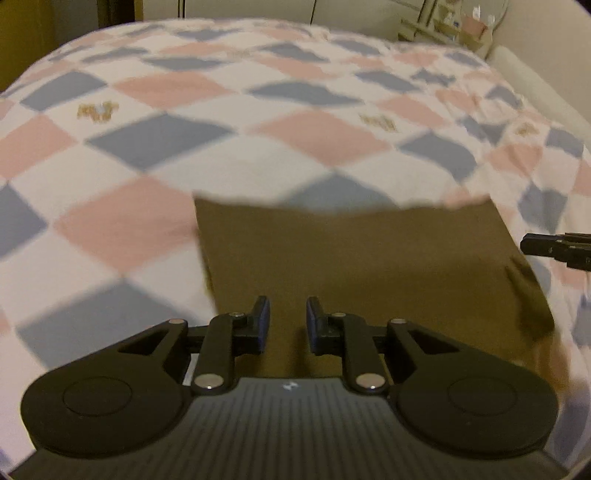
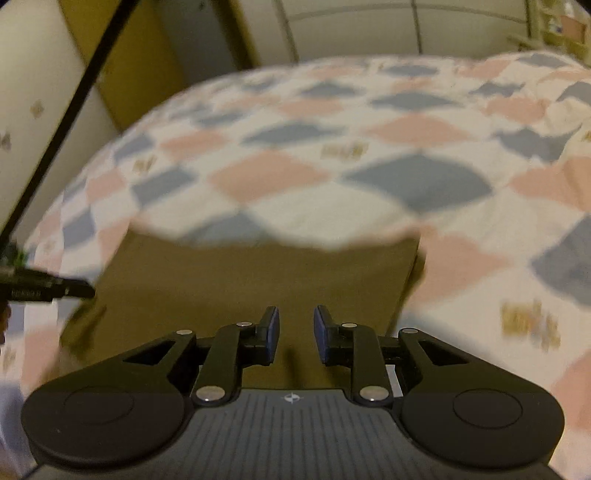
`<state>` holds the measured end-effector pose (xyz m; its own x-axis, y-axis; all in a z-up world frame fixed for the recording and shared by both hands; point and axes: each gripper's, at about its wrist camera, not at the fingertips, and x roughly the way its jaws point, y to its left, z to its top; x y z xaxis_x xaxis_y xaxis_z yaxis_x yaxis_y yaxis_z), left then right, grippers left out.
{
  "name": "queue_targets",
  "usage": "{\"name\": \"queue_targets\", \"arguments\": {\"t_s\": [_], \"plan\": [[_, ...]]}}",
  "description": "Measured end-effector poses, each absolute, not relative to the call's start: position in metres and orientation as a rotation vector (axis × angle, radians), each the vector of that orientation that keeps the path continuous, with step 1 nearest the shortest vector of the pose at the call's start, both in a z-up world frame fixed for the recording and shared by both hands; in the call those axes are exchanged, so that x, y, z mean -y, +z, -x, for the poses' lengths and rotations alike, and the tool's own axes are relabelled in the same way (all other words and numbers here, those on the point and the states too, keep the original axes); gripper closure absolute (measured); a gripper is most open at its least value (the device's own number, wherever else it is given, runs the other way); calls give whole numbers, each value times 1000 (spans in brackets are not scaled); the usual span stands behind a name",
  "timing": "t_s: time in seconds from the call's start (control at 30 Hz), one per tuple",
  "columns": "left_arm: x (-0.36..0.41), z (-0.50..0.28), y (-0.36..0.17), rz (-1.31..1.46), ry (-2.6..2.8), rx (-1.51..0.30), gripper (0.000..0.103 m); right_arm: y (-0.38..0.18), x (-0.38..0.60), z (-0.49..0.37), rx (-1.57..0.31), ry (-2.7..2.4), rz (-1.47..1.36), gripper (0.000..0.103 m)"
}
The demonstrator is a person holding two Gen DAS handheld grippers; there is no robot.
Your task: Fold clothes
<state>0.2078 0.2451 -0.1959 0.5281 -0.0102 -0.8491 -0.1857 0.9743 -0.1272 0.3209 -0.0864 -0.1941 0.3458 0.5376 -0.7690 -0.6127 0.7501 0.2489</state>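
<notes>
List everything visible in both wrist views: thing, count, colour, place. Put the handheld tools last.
Folded garment: one, olive-brown, lying flat on the bed just ahead of both tools.
Bedspread: one, white with pink and grey-blue diamonds and small gold motifs, covering the bed.
Wardrobe or cabinet panels: pale, along the wall beyond the bed.
Shelf with clutter: one, pale, far right corner; contents too blurred to tell.
Black cable: one, running diagonally at the left of the right wrist view.
Left tool: one, black with blue pads, open, over the garment's near edge.
Right tool: one, black with blue pads, open, over the garment's near edge.
</notes>
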Motion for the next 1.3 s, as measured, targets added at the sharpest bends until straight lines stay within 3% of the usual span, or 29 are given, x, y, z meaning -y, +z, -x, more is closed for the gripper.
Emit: {"name": "queue_targets", "arguments": {"t_s": [0.17,0.43,0.67,0.83,1.3], "plan": [[-234,-215,-220,174,220,-1133,86,-232,91,-314,-1067,690,151,78],[-227,-212,-187,140,280,-1140,86,-187,98,-300,-988,716,80,71],[-225,-200,-215,127,308,-1198,85,-226,98,-289,-1090,676,98,70],[-224,-190,-210,126,295,-1178,86,-213,100,-286,-1042,668,75,70],[-217,-191,-224,90,340,-1168,85,-232,88,-302,-1122,669,148,67]]}}
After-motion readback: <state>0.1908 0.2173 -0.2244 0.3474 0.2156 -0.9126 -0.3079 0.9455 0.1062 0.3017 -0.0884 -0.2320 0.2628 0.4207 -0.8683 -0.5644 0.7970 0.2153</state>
